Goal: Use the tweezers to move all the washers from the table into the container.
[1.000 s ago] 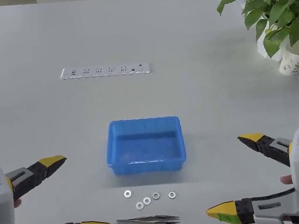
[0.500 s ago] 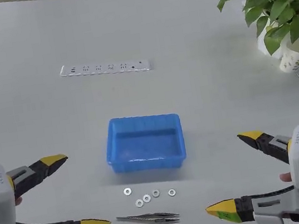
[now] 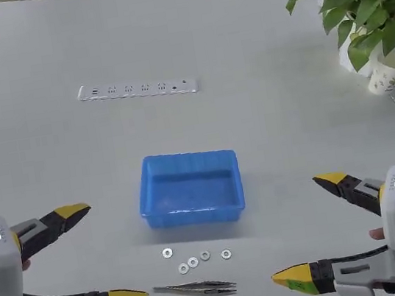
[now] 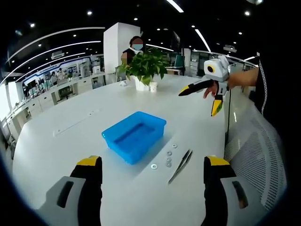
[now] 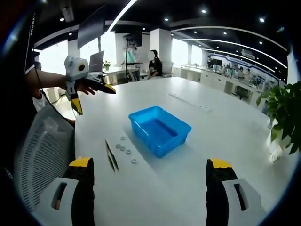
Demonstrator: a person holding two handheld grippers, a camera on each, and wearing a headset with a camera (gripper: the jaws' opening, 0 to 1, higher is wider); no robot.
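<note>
Several small metal washers [image 3: 192, 257] lie on the grey table in front of a blue container [image 3: 191, 188]. Steel tweezers [image 3: 196, 289] lie just below them, near the table's front edge. My left gripper [image 3: 98, 256] stands open at the lower left, well clear of them. Open too is my right gripper [image 3: 310, 228], at the lower right. In the left gripper view, washers [image 4: 167, 159] and tweezers [image 4: 180, 165] lie right of the container [image 4: 134, 134]. The right gripper view has the tweezers [image 5: 111, 155] and washers [image 5: 125, 149] left of the container [image 5: 159, 129].
A white power strip [image 3: 137, 91] lies farther back on the table [image 3: 288, 105]. A potted plant [image 3: 366, 7] with a paper cup [image 3: 383, 78] stands at the far right. A mesh chair [image 5: 37, 160] is beside the table's edge. People stand in the background.
</note>
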